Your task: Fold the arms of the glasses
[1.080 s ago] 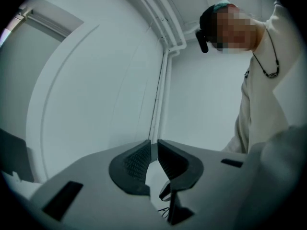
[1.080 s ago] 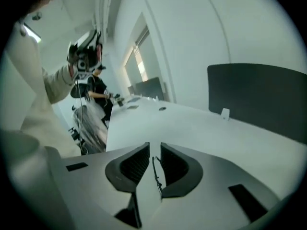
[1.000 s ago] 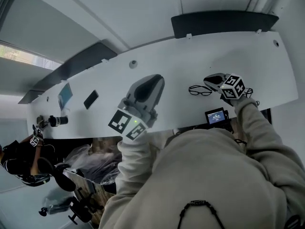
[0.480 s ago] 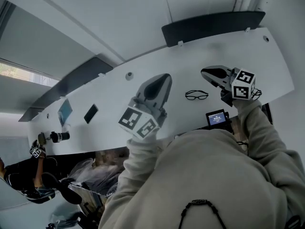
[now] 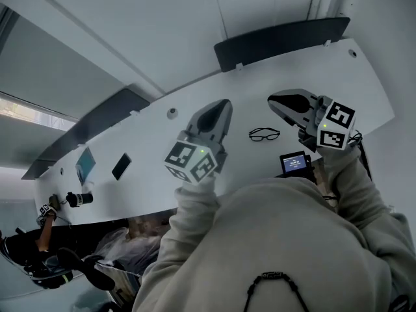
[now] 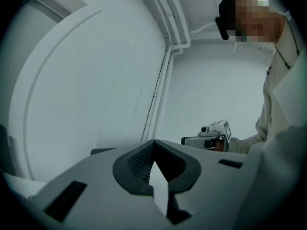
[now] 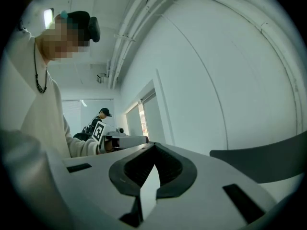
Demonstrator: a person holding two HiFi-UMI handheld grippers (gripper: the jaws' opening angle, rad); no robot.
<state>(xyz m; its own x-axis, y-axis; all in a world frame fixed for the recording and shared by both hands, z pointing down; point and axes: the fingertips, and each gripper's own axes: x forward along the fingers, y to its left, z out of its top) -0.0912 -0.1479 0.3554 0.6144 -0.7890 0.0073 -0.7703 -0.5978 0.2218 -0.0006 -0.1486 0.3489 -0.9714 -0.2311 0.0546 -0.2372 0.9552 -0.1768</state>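
A pair of black-framed glasses (image 5: 264, 134) lies on the white table (image 5: 156, 155), between my two grippers and touched by neither. My left gripper (image 5: 223, 107) hovers to the left of the glasses with its jaws shut and nothing between them. The right gripper (image 5: 274, 100) is raised above and to the right of the glasses, also shut and empty. In the left gripper view the jaws (image 6: 153, 142) meet in front of a bare wall, with the other gripper (image 6: 211, 135) beyond. The right gripper view shows its jaws (image 7: 153, 145) closed; the glasses are in neither gripper view.
A small device with a lit screen (image 5: 296, 162) sits at the table's near edge under the right hand. A black phone (image 5: 121, 166), a bluish card (image 5: 84, 164) and a small camera (image 5: 78, 199) lie far left. Dark panels (image 5: 279, 38) stand behind the table. Another person (image 5: 39, 239) is at lower left.
The right gripper has lifted off the table from beside the glasses and now hangs above them. The left gripper has shifted slightly. The glasses have stayed where they were.
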